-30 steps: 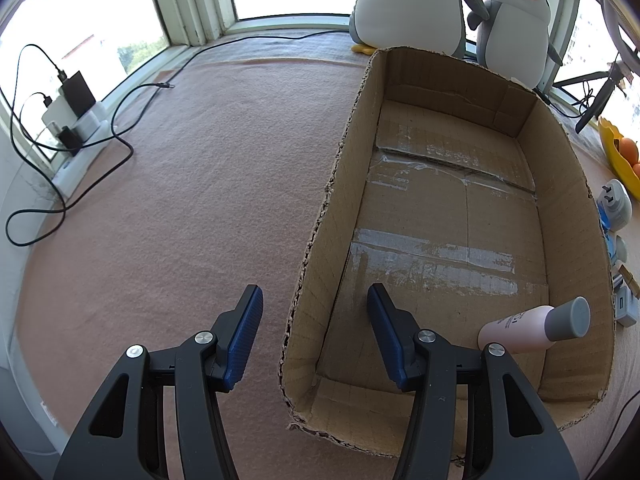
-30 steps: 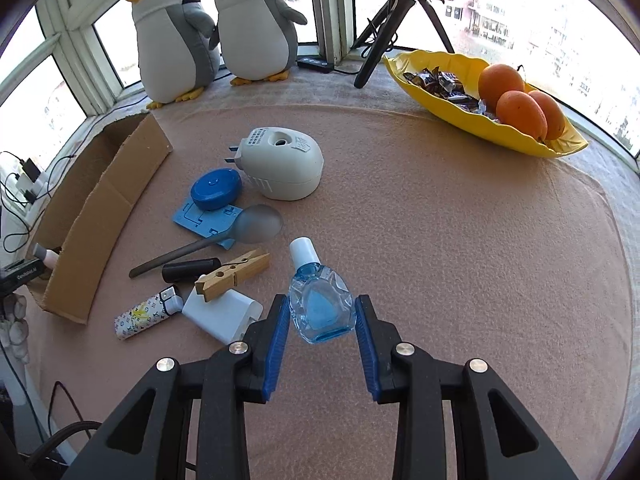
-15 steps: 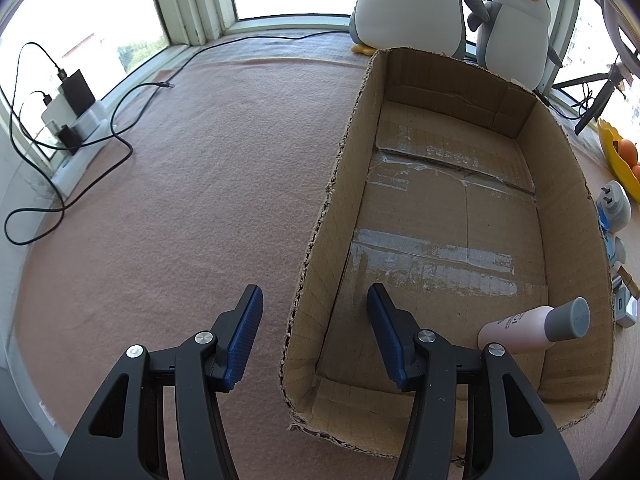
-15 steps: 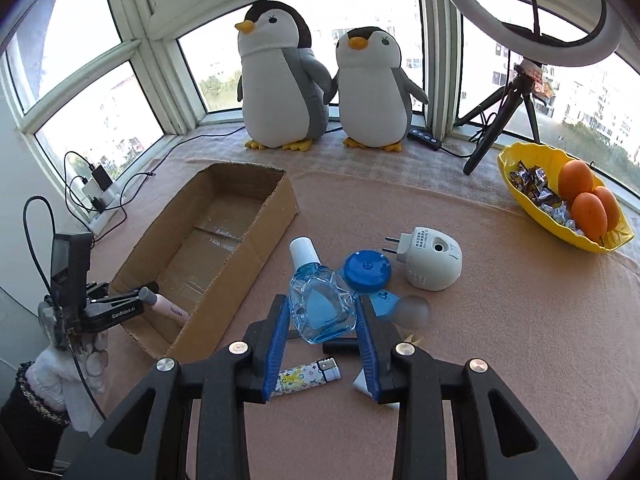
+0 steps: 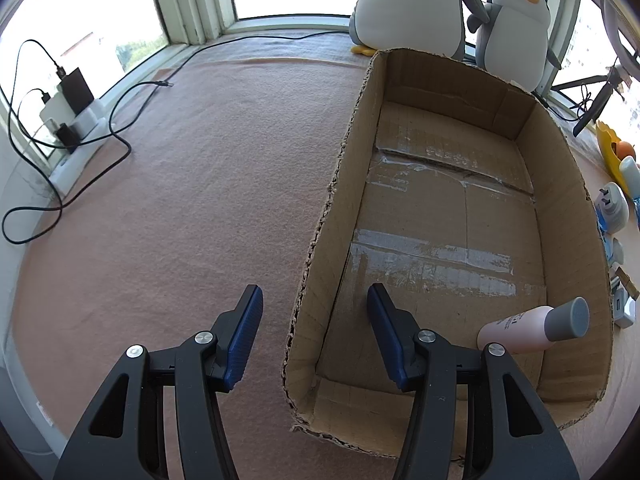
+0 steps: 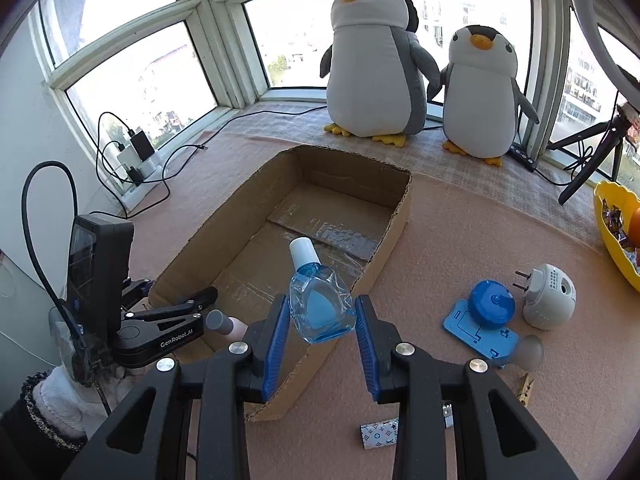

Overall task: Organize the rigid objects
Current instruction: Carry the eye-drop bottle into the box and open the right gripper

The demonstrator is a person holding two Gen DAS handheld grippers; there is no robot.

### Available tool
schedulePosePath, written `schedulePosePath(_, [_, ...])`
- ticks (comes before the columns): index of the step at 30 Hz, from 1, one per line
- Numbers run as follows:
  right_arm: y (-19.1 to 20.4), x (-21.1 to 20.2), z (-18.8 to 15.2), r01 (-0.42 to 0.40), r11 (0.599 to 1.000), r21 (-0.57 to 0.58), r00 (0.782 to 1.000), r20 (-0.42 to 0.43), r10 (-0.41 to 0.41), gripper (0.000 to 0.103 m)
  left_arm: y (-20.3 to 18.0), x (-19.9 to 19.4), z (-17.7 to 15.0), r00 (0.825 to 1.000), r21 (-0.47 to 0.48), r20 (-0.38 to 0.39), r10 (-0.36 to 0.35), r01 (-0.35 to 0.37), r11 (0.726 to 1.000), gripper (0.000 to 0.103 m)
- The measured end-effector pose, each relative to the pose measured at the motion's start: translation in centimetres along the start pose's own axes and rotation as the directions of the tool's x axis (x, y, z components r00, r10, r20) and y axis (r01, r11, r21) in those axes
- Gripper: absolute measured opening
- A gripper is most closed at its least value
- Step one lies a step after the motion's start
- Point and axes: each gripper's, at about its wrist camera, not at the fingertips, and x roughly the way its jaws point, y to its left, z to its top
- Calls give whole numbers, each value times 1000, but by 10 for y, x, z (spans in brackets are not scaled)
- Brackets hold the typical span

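Observation:
My right gripper is shut on a clear blue bottle with a white cap and holds it above the near right wall of the open cardboard box. A pink bottle with a grey cap lies in the box's near right corner; its cap also shows in the right wrist view. My left gripper is open and empty, straddling the box's left wall; it also shows in the right wrist view.
Right of the box lie a blue round case on a blue card, a white plug-in device, a spoon, a clothespin and a patterned lighter. A yellow fruit bowl, two plush penguins, a tripod and a power strip with cables ring the table.
My right gripper has carried the blue bottle left from the loose objects to over the box's right wall. My left gripper has stayed open at the box's left wall.

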Motion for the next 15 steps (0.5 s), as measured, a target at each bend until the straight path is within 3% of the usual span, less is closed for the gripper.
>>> schedulePosePath(15, [27,35,6,-10,999,-41,999,-43,8,30,0,1,1,1000,-1,0,-2,2,1000,54])
